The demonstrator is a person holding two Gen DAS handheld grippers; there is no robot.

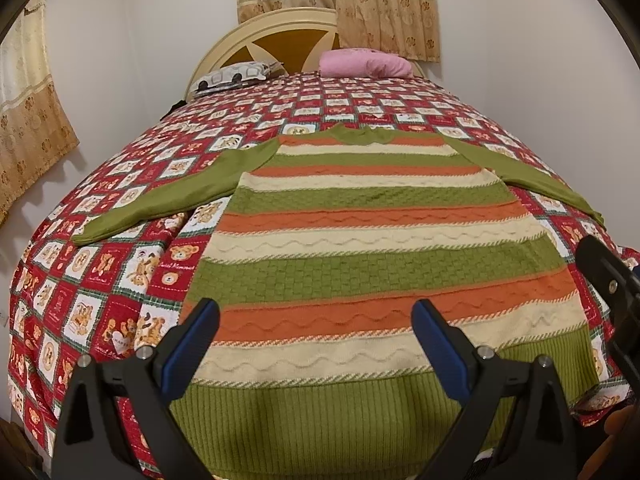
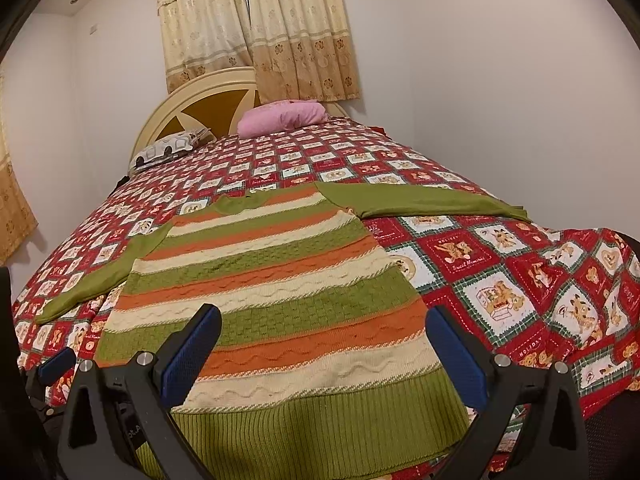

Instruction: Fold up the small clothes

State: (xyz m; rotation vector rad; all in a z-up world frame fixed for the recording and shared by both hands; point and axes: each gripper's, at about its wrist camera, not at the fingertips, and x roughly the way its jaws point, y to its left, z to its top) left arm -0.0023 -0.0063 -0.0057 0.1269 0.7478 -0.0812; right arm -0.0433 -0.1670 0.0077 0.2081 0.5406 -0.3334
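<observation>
left gripper (image 1: 316, 344): wide open, holding nothing | right gripper (image 2: 324, 350): wide open, holding nothing | bumpy knitted sweater with green, orange and cream stripes (image 1: 360, 248): spread flat on red teddy-bear patchwork bedspread (image 1: 100, 272), sleeves out

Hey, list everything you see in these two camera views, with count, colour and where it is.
sweater: one, green, orange and cream stripes, flat on the bed, sleeves spread
bedspread: one, red patchwork with bears, covering the bed
pink pillow: one, by the headboard
patterned pillow: one, white and grey, left of the pink one
headboard: one, cream and brown, against the wall
curtains: beige, floral, behind the headboard
left gripper: open, black with blue pads, over the hem
right gripper: open, same colours, over the hem
</observation>
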